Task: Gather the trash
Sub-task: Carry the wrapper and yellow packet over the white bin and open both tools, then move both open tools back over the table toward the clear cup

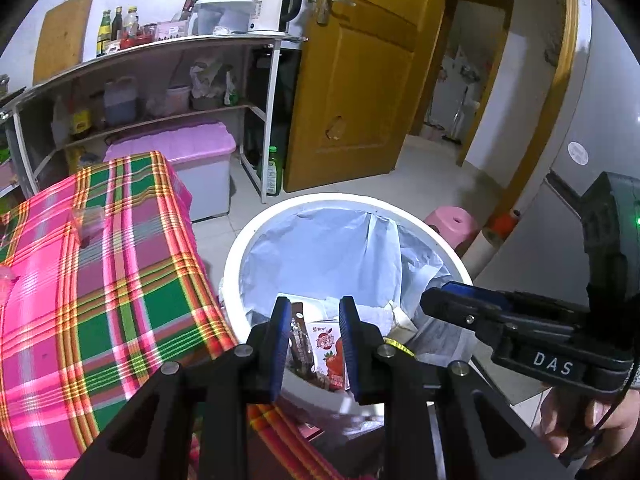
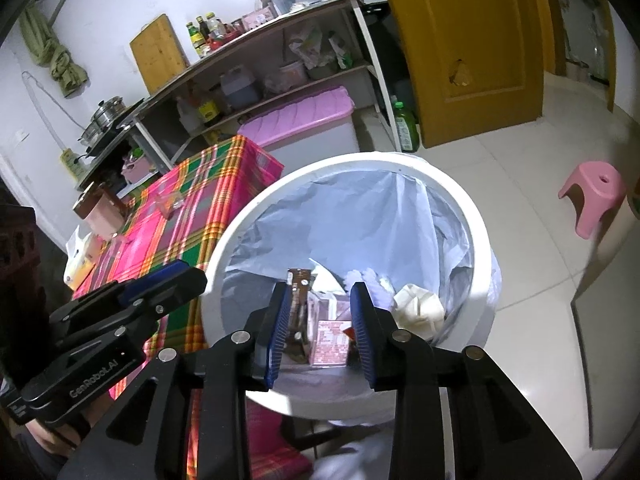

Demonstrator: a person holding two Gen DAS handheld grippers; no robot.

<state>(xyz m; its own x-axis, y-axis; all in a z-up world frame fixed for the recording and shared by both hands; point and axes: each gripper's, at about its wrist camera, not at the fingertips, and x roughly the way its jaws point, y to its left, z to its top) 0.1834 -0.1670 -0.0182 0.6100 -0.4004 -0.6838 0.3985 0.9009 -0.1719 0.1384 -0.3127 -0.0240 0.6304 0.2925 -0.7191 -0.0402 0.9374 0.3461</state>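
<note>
A white bin [image 1: 240, 248] [image 2: 248, 216] with a pale liner stands beside the plaid-covered table [image 1: 120, 280] [image 2: 192, 208]. Inside lie a strawberry drink carton [image 1: 330, 354] [image 2: 332, 340], a brown wrapper [image 1: 300, 344] [image 2: 298, 300] and crumpled paper [image 2: 418, 306]. My left gripper [image 1: 314, 308] [image 2: 188, 276] hovers at the bin's near rim, jaws narrowly apart with nothing between them. My right gripper [image 2: 322, 292] [image 1: 436, 300] hangs over the bin, open and empty. A clear plastic cup [image 1: 90, 220] [image 2: 170, 200] lies on the table.
A pink cup with a brown lid [image 2: 100, 208] and a small bag [image 2: 80, 260] sit at the table's far end. Behind are a shelf unit, a pink-lidded storage box [image 1: 180, 148], a green bottle [image 1: 274, 172] and a wooden door. A pink stool [image 2: 596, 196] stands on the tiled floor.
</note>
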